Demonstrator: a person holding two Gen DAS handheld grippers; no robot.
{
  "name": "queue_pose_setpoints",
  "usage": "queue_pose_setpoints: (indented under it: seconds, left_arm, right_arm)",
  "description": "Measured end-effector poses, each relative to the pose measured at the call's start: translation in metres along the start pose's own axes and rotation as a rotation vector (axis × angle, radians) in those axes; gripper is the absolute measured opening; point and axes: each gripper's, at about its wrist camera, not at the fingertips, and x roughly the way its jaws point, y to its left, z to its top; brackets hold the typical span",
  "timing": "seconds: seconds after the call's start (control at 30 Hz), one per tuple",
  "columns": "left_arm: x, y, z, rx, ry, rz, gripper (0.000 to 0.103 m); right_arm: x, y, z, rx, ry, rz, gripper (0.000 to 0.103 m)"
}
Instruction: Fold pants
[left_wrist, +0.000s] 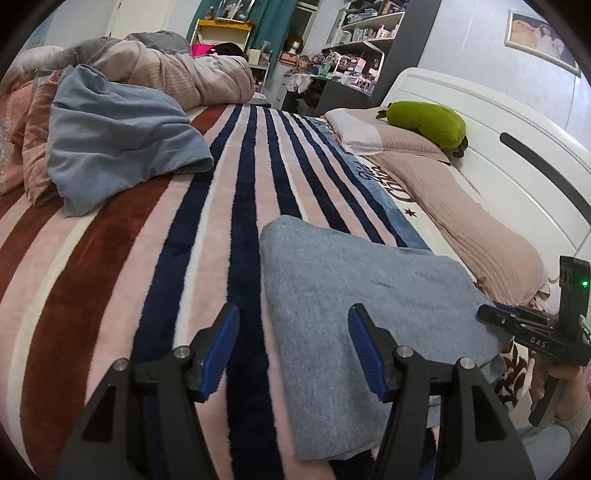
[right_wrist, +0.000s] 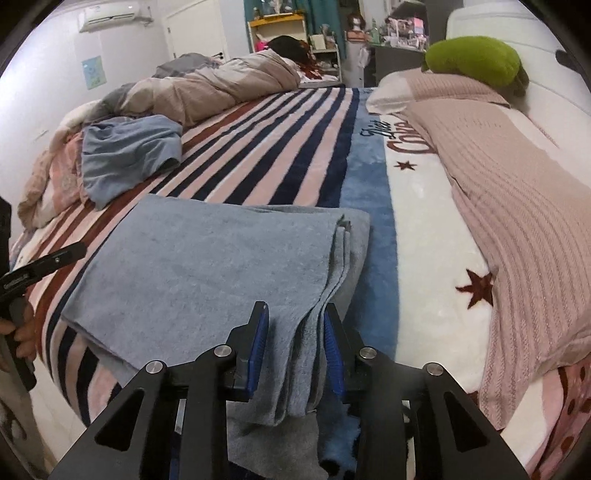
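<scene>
On the striped blanket (left_wrist: 155, 236), left of the pillow (right_wrist: 517, 206), lie folded grey pants (right_wrist: 207, 258). Right gripper (right_wrist: 295, 332) pinches stacked edges; left gripper (left_wrist: 293, 332) spread, empty. Keep layers aligned.

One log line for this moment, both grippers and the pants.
left gripper: open, empty | right gripper: shut on grey pants edge | pants: folded, on striped blanket

Left gripper (left_wrist: 293, 345) is spread wide, blue pads (left_wrist: 364, 349) gripping nothing, just hovering low and pointing forward. Right gripper (right_wrist: 295, 339) sits off to its right, jaws pinched down, its black handle wrapped in the person's right hand (left_wrist: 561, 384).
</scene>
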Motion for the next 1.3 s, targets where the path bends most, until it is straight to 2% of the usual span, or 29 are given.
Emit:
queue_pose_setpoints:
  seconds: [0.2, 0.33, 0.47, 0.53, 0.57, 0.63, 0.67, 0.73, 0.83, 0.93, 1.0, 1.13, 1.23, 1.3]
  left_arm:
    - [0.002, -0.003, 0.000, 0.010, 0.009, 0.000, 0.058]
    - [0.004, -0.005, 0.000, 0.013, 0.012, -0.004, 0.058]
    - [0.006, -0.005, 0.000, 0.011, 0.015, -0.007, 0.058]
    - [0.007, -0.005, 0.000, 0.007, 0.015, -0.009, 0.058]
    - [0.008, -0.005, 0.000, 0.006, 0.016, -0.009, 0.058]
    - [0.008, -0.005, 0.000, 0.009, 0.018, -0.008, 0.058]
    - [0.008, -0.005, -0.001, 0.011, 0.018, -0.007, 0.058]
    - [0.009, -0.005, -0.001, 0.013, 0.018, -0.005, 0.058]
    - [0.009, -0.005, -0.001, 0.015, 0.020, -0.004, 0.058]
    - [0.010, -0.006, -0.001, 0.020, 0.022, -0.002, 0.058]
    - [0.010, -0.006, -0.002, 0.016, 0.022, -0.005, 0.058]
    - [0.008, -0.007, -0.002, 0.014, 0.019, -0.012, 0.058]
    - [0.006, -0.005, -0.003, 0.009, 0.015, -0.012, 0.058]
    - [0.004, -0.003, -0.003, 0.006, 0.012, -0.013, 0.058]
  right_arm:
    - [-0.005, 0.013, -0.001, -0.050, -0.022, 0.066, 0.028]
    - [0.007, 0.005, 0.000, -0.011, 0.027, 0.019, 0.028]
    - [0.010, 0.004, -0.004, -0.014, 0.048, 0.021, 0.027]
    - [0.010, 0.004, -0.004, -0.032, 0.058, -0.026, 0.024]
    - [0.010, 0.002, -0.004, -0.021, 0.068, -0.040, 0.028]
    - [0.009, -0.005, -0.007, 0.023, 0.094, -0.032, 0.044]
    - [0.008, -0.009, -0.009, 0.049, 0.110, -0.031, 0.059]
    - [0.005, -0.018, -0.013, 0.115, 0.140, 0.003, 0.059]
    - [-0.003, -0.025, -0.015, 0.207, 0.147, 0.100, 0.058]
    - [-0.015, -0.006, -0.015, 0.153, 0.129, 0.141, 0.054]
    - [-0.024, 0.011, -0.013, 0.095, 0.107, 0.127, 0.046]
    - [-0.029, 0.027, -0.008, 0.056, 0.093, 0.138, 0.046]
    - [-0.013, 0.019, -0.007, 0.103, 0.144, 0.078, 0.046]
    - [0.000, 0.007, -0.008, 0.170, 0.175, 0.085, 0.046]
